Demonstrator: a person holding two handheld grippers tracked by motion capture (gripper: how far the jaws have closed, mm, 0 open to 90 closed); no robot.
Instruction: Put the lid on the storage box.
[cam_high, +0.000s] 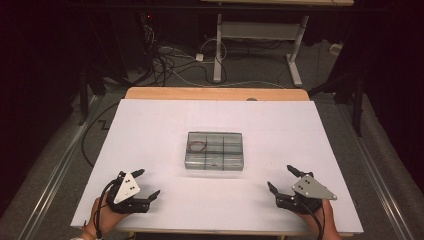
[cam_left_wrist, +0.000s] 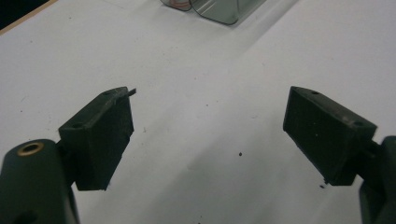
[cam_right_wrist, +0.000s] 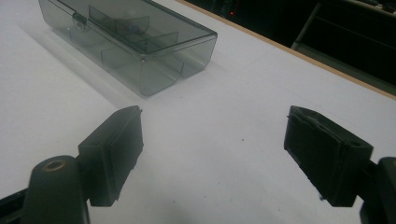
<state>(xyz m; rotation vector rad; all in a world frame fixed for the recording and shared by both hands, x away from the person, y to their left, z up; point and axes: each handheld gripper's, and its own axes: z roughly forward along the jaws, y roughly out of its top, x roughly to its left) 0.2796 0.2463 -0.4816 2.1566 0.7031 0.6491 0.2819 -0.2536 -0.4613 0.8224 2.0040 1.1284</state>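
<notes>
White table (cam_high: 150, 150) bears a clear box (cam_high: 215, 150) (long axis left-right).

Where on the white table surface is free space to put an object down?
Almost everywhere. The white table is bare left, right and behind the clear compartment box, also before it, between the left tongs and right tongs. Nowhere is crowded.

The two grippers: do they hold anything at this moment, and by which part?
Nothing is held. The left gripper and the right gripper are both open over the white table, apart from the clear compartment box.
</notes>
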